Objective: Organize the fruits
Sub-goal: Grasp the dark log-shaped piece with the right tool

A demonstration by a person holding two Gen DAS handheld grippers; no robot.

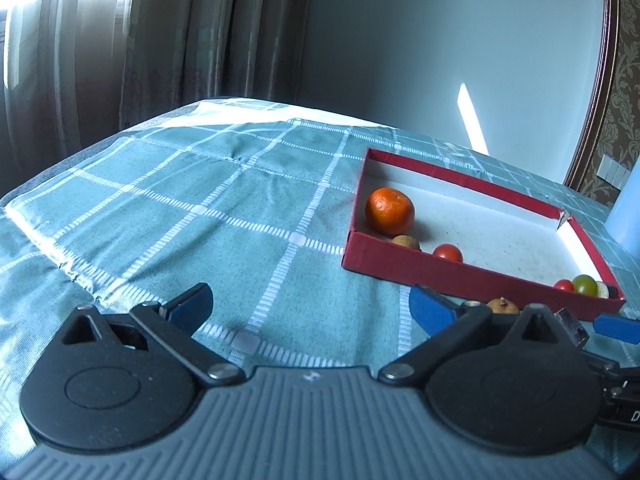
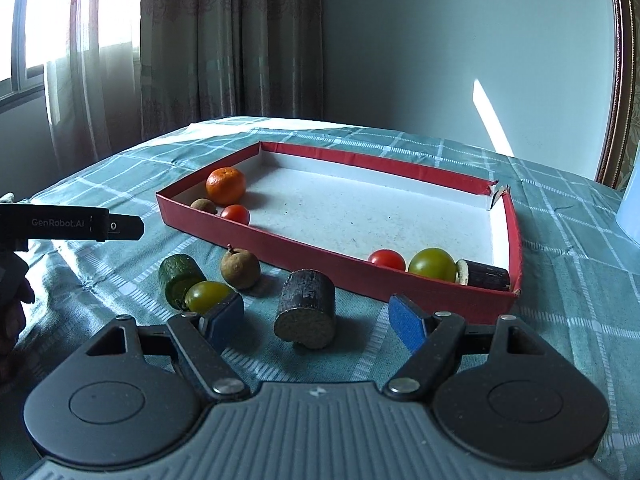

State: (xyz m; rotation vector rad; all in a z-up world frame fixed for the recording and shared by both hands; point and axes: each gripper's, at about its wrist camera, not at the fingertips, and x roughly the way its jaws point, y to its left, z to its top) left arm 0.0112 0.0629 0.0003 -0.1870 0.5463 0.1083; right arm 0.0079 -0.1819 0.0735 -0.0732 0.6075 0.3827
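Fruit lies partly inside and partly outside a shallow red tray (image 2: 332,246) on a teal checked tablecloth (image 1: 200,208). Through my right wrist camera, the right gripper (image 2: 316,320) hangs spread wide and holds nothing. Between its blue pads, just ahead, sits a dark sugarcane chunk (image 2: 306,308) on the cloth, cut end facing me. Beside the left pad lies a green tomato (image 2: 208,295), touching a cucumber piece (image 2: 178,280); a brown longan (image 2: 241,269) rests just behind them, near the tray's front wall.

Inside the tray, an orange tangerine (image 2: 225,185), a small brown fruit (image 2: 203,205) and a red cherry tomato (image 2: 235,214) cluster in the near left corner. In the near right corner sit another red tomato (image 2: 386,259), a larger green tomato (image 2: 433,264) and a second cane piece (image 2: 484,275).

My left gripper (image 1: 310,306) is also spread wide and holds nothing, over bare cloth well left of the tray.
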